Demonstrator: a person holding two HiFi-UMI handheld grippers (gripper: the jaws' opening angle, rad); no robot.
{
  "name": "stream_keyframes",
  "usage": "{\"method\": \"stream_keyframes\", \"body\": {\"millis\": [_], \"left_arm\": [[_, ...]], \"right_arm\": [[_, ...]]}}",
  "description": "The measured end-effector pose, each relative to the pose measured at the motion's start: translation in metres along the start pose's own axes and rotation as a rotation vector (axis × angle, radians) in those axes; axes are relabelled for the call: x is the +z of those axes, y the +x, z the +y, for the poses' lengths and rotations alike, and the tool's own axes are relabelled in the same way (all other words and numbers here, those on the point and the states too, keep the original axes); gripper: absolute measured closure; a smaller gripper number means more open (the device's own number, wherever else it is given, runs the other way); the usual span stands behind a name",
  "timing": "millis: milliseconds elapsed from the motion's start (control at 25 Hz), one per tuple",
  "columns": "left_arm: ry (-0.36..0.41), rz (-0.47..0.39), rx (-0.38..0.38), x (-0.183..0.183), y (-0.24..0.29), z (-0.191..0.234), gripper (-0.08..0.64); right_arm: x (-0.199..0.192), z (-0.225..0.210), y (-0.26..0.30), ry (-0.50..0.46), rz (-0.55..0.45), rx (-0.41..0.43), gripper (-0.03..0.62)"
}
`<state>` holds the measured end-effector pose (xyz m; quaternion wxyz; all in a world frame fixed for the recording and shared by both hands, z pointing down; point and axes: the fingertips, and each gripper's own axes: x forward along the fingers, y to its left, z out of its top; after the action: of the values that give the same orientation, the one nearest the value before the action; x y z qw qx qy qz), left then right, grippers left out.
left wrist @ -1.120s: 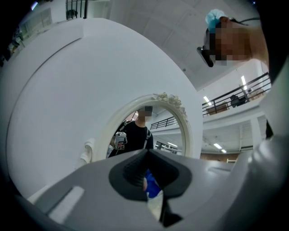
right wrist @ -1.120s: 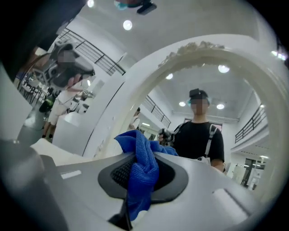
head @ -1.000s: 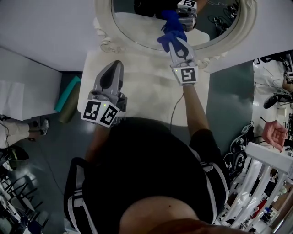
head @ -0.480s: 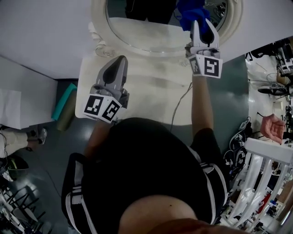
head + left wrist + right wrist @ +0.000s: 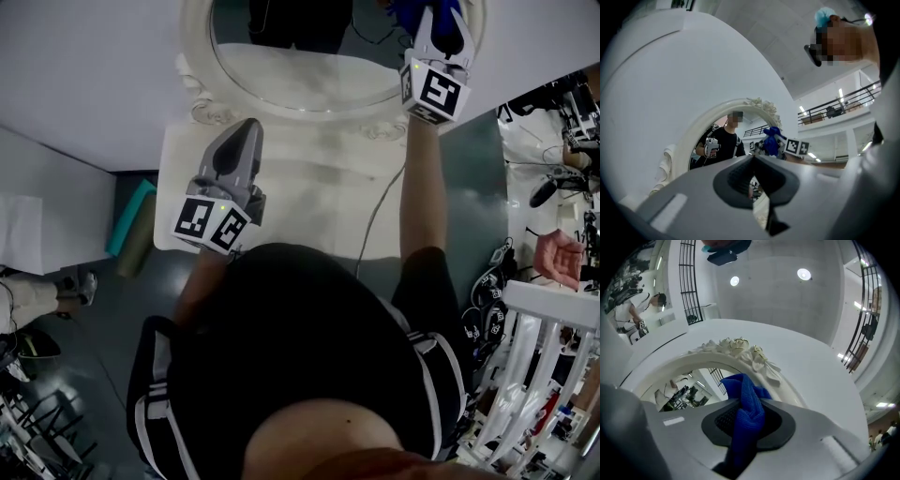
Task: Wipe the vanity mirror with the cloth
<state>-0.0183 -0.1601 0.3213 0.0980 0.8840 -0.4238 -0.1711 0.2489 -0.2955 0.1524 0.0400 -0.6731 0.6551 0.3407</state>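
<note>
place: lab-like workshop hall | cues: railed mezzanine (image 5: 843, 99), ceiling lamps (image 5: 804, 273), floor cables (image 5: 486, 298), white rack (image 5: 539, 349)

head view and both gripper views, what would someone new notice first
The bright blue cloth stands out most, bunched and clamped in the right gripper, which is raised at the right side of the oval vanity mirror. The mirror's ornate white frame fills the top of the head view. Lower left, the left gripper hangs shut and empty over the white tabletop.
</note>
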Motion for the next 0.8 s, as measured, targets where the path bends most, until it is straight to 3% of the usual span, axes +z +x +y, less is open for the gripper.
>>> {"method": "stream_keyframes", "body": {"millis": [120, 280, 360, 480, 800], "left_arm": [[0.001, 0.002, 0.008, 0.001, 0.002, 0.005, 0.549], [-0.005, 0.012, 0.011, -0.001, 0.004, 0.007, 0.549], [-0.009, 0.016, 0.009, -0.004, 0.006, 0.005, 0.549], [-0.009, 0.023, -0.002, -0.003, 0.008, 0.001, 0.549], [-0.017, 0.050, -0.003, -0.011, 0.009, -0.001, 0.549]], "right_arm": [[-0.001, 0.008, 0.005, -0.060, -0.011, 0.036, 0.538], [-0.010, 0.033, 0.000, -0.333, -0.020, 0.176, 0.540], [-0.020, 0.039, -0.007, -0.408, 0.004, 0.213, 0.540], [-0.032, 0.040, -0.015, -0.423, 0.028, 0.228, 0.540], [-0.081, 0.052, -0.050, -0.331, 0.084, 0.251, 0.540]]}}
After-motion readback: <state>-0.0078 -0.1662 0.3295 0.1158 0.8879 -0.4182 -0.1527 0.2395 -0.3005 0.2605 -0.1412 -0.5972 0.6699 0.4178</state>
